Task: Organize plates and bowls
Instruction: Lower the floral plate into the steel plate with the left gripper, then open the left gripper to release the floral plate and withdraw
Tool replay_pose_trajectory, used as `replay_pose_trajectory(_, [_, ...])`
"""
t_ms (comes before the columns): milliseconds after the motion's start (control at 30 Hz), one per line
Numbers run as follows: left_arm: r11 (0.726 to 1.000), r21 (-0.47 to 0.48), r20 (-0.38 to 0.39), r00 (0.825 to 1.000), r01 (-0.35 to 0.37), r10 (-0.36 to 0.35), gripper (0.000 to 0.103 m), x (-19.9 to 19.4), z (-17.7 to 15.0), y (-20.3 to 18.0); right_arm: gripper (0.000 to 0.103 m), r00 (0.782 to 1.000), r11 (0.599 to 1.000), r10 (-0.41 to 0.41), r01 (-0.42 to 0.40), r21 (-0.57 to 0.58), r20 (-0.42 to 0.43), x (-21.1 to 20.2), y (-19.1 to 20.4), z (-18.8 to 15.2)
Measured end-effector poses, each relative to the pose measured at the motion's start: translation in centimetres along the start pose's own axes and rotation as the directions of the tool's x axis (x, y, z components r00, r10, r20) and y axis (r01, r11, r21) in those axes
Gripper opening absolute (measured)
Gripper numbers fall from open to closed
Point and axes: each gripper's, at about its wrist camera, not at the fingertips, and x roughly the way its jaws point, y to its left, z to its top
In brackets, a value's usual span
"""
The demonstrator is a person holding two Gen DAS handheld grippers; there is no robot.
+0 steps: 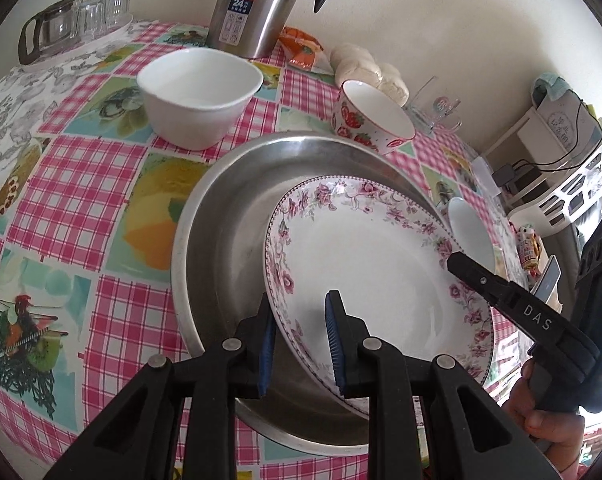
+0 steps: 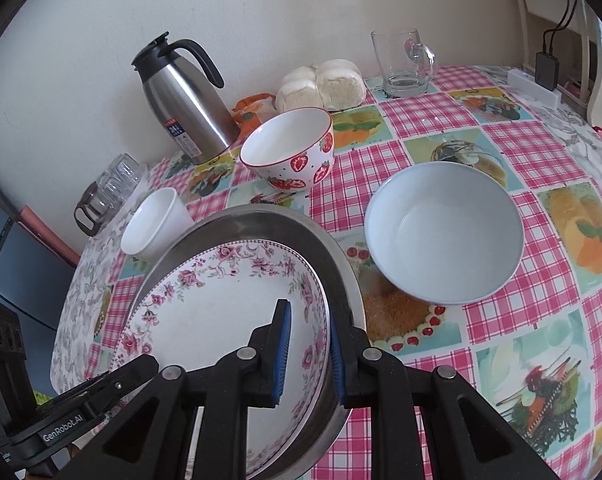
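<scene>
Floral plate [image 1: 381, 276] face-up, tilted inside steel basin [image 1: 229, 208], both claws clamped.

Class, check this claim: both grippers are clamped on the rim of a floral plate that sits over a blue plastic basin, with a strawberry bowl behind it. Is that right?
Not quite. The basin is stainless steel, not blue plastic, as the right wrist view shows. The rest holds: the left gripper and right gripper both clamp the floral plate by its rim, and the strawberry bowl stands behind.

Pink-floral plate [image 1: 377, 276] (white centre)
</scene>
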Motion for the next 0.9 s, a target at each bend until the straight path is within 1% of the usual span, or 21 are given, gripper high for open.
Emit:
replay_pose_trajectory(167, [0.999,0.030,-0.026,0.999,-0.036,0.037,0.024,1.1,-0.1,-0.3,0.020,1.000,1.000,-0.010,0.010,-0.002,-0.006,0.6,0.0,0.1])
replay_pose_trajectory(400, [1.000,0.017,-0.035,0.999,-0.023,0.023,0.024,1.4,0.1,-0.1,0.019,1.000,0.999,-0.025,0.025,-0.026,-0.001,0.9,0.0,0.1])
replay_pose_trajectory(500, [1.000,0.015,-0.041,0.999,-0.024,0.024,0.026,1.3,0.1,-0.1,0.020,0.999,0.999,-0.033,0.033,-0.035,-0.001,0.9,0.1,0.0])
replay_pose_trajectory(600, [1.000,-0.028,-0.035,0.999,-0.002,0.001,0.026,0.9,0.3,0.6,0.020,0.999,0.998,-0.037,0.036,-0.042,-0.001,0.9,0.2,0.0])
replay_pose_trajectory(767, [0.996,-0.090,0.008,1.000,-0.017,0.018,0.025,0.2,0.7,2.0,0.020,0.999,0.998,-0.046,0.046,-0.052,0.000,0.9,0.4,-0.1])
replay_pose_trajectory(833, [0.991,-0.134,0.013,1.000,0.022,-0.020,0.025,0.1,0.8,2.7,0.020,0.999,0.997,-0.048,0.048,-0.057,0.000,1.0,0.5,-0.1])
replay_pose_trajectory(900, [0.987,-0.157,0.022,0.999,0.034,-0.031,0.025,0.0,0.9,3.1,0.020,0.999,0.997,-0.053,0.053,-0.061,0.001,1.0,0.6,-0.1])
